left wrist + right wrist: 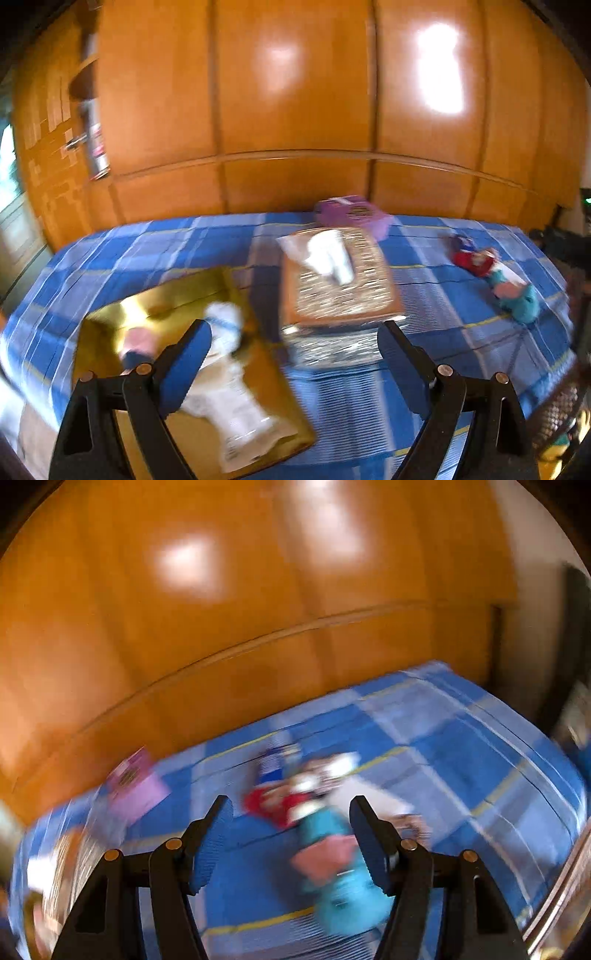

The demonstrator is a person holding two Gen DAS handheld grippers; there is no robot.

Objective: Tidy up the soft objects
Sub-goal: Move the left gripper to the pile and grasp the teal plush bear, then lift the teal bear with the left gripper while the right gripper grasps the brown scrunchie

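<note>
Fingers of both grippers, left (295,343) and right (290,827), spread apart and empty; step judged: reaching for loose soft toys (325,834) lying between and beyond right fingers; next: descend, close on the teal one, carry toward boxes (340,273).

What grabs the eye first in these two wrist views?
The blue plaid bedspread fills the lower half of both views, with a glossy orange wood wardrobe behind it. In the left wrist view a woven basket holding something white sits mid-bed, with a gold box at lower left. In the right wrist view a blurred teal, red and pink pile of soft items lies ahead of the open jaws.
</note>
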